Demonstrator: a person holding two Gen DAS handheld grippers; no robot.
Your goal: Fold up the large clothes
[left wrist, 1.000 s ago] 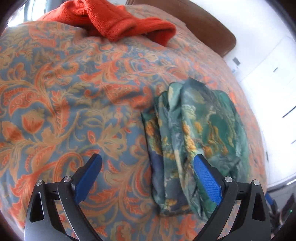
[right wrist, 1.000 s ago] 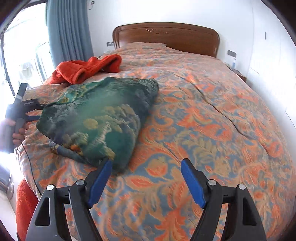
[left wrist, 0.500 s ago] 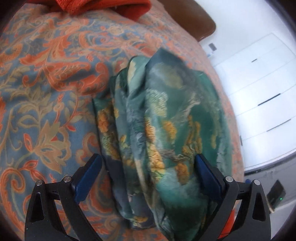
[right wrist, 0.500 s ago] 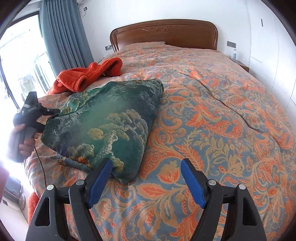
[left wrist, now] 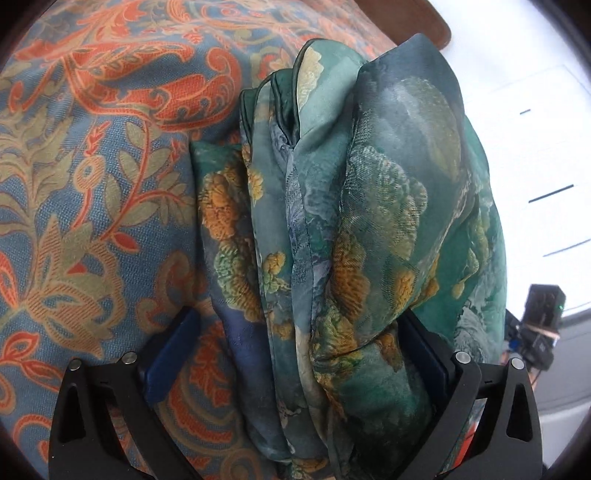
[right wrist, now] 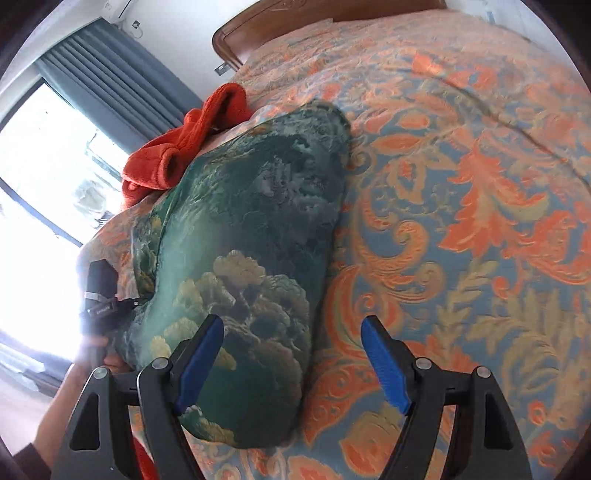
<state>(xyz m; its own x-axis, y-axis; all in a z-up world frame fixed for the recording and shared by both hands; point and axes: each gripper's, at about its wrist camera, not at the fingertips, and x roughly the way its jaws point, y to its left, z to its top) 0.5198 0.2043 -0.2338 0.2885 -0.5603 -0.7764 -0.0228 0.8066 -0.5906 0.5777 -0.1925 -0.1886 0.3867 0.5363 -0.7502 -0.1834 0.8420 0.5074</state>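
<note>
A folded green garment with a yellow floral print (left wrist: 354,236) lies in a thick bundle on the patterned bedspread (left wrist: 92,184). My left gripper (left wrist: 295,354) is open, and its jaws straddle the near end of the bundle's stacked folds. In the right wrist view the same garment (right wrist: 251,236) fills the left middle. My right gripper (right wrist: 291,362) is open and empty; its left finger (right wrist: 199,358) is over the garment's near corner and its right finger (right wrist: 384,365) over the bedspread (right wrist: 461,221). The left gripper (right wrist: 107,306) shows at the garment's left edge.
An orange fleece garment (right wrist: 184,144) lies bunched behind the green one, toward the window and grey curtain (right wrist: 122,85). A wooden headboard (right wrist: 303,22) stands at the far end. White closet doors (left wrist: 535,166) are beyond the bed's edge.
My left gripper has moved forward onto the green garment, so the folds now sit between its open jaws. My right gripper has moved closer and tilted toward the garment's near corner.
</note>
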